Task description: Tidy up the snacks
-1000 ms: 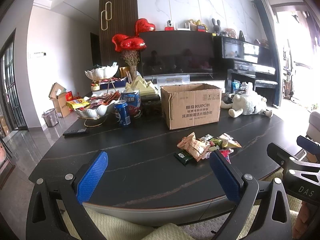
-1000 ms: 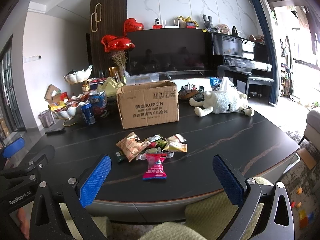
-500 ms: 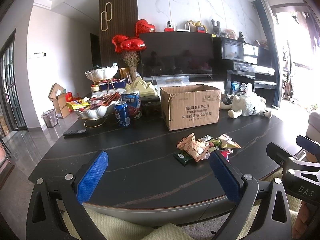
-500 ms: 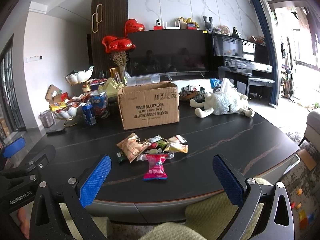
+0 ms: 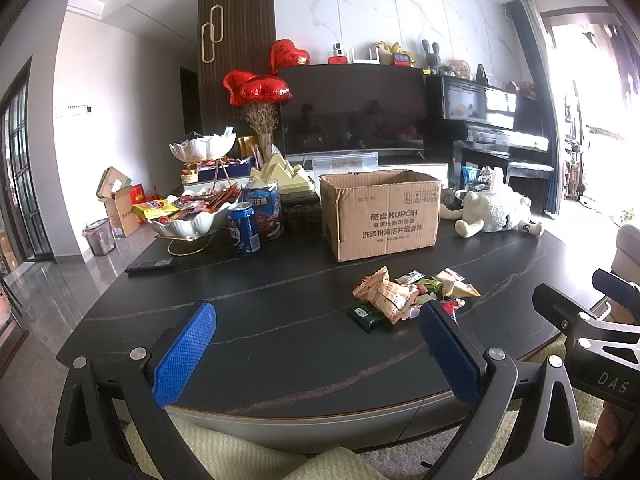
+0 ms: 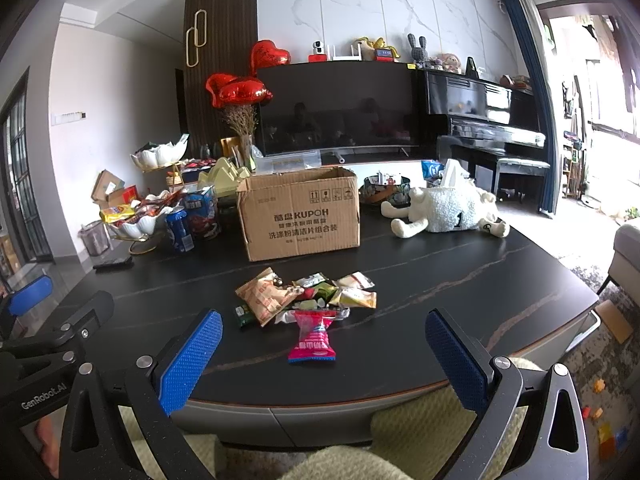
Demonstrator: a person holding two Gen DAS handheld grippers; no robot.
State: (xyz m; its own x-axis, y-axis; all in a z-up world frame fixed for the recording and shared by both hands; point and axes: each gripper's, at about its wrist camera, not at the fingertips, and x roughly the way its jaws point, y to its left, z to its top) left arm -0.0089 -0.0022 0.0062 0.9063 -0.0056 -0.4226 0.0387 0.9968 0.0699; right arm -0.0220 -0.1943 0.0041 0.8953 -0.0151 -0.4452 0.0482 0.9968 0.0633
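I hold two sets of tongs at the near edge of the dark surface (image 6: 460,280). The right tongs (image 6: 320,354) are spread wide and hold nothing. The left tongs (image 5: 316,354) are wide too, and bare.

The snacks (image 6: 308,298) lie in a small pile on the surface, in front of the right tongs and a bit to the right of the left tongs. A pink packet (image 6: 314,336) sits alone at the near side of the pile, nearest to me. Behind the pile stands an open cardboard box (image 6: 300,212). I think the snacks should go in there.

I think these packets are light, soft and crinkly. The shiny wrap looks slippery, so it could slide out of the tongs. What is inside may crush if I squeeze hard. I would take the pink packet first, by its flat sealed end or across its middle, with a soft pinch.

Some things are hard to see. The packets lie on top of each other, so I cannot count them. A dark green packet (image 5: 366,316) is partly under an orange bag (image 5: 384,294). In the left view, the right finger covers part of the pile. I cannot see the inside of the box.
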